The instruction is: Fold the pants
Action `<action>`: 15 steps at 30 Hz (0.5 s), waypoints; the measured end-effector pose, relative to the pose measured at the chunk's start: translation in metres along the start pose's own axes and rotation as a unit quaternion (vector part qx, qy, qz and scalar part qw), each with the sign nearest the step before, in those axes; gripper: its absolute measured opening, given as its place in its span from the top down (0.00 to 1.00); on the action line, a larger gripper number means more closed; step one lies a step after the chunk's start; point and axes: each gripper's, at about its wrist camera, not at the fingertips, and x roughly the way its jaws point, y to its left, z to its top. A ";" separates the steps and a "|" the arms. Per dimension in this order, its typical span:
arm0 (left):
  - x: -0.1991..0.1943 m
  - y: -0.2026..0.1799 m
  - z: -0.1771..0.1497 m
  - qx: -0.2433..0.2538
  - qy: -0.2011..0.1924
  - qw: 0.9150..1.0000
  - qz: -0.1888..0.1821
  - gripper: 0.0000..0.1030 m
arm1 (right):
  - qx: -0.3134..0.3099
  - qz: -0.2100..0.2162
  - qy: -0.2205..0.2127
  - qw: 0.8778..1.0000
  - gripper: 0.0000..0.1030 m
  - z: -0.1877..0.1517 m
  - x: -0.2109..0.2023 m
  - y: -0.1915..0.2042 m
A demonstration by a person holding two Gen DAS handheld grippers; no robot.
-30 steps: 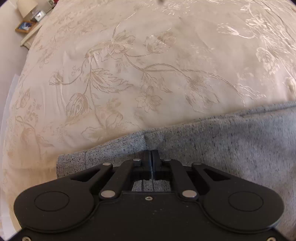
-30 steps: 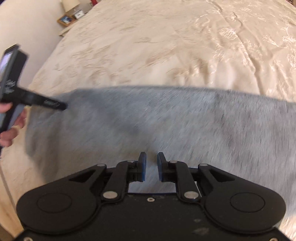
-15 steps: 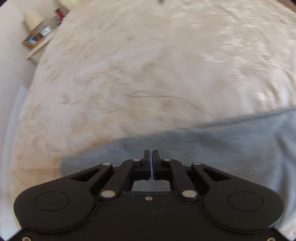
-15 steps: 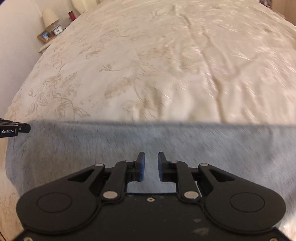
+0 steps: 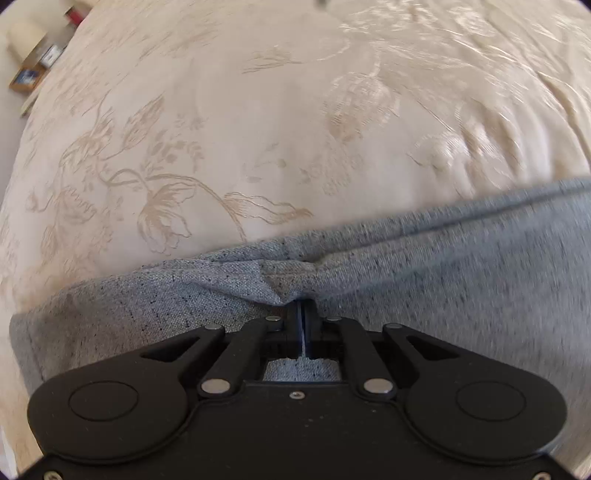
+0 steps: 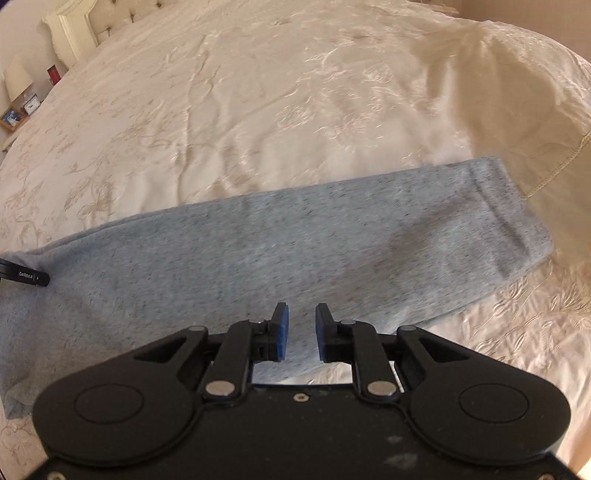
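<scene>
Grey speckled pants [image 6: 280,251] lie as one long band across the cream bedspread, cuff end [image 6: 513,218] at the right. My left gripper [image 5: 303,314] is shut on the pants' far edge [image 5: 280,284], which bunches into a small peak at the fingertips. One of its fingers [image 6: 26,276] shows at the left edge of the right wrist view, at the pants' left end. My right gripper [image 6: 301,332] is open and empty, above the near edge of the pants' middle.
The cream floral bedspread [image 6: 280,96] stretches far beyond the pants. A nightstand [image 6: 16,114] with a lamp and small items stands at the far left, also in the left wrist view [image 5: 31,70]. A headboard [image 6: 81,33] is at the far end.
The right gripper has pulled back and swung right, so the cuff end has come into view. The left gripper stays shut on the edge, and the cloth has bunched at its tips.
</scene>
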 end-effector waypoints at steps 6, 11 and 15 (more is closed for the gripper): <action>0.006 -0.026 0.010 0.016 0.016 0.997 0.068 0.89 | -0.017 -0.007 0.056 0.998 0.78 0.011 0.043 -0.062; 0.003 -0.049 0.010 0.072 0.018 0.989 0.131 0.89 | -0.011 0.004 0.070 0.997 0.78 -0.001 0.030 -0.119; -0.028 -0.047 0.007 0.025 0.013 0.992 0.123 0.88 | 0.036 0.021 0.047 0.998 0.77 0.006 0.003 -0.165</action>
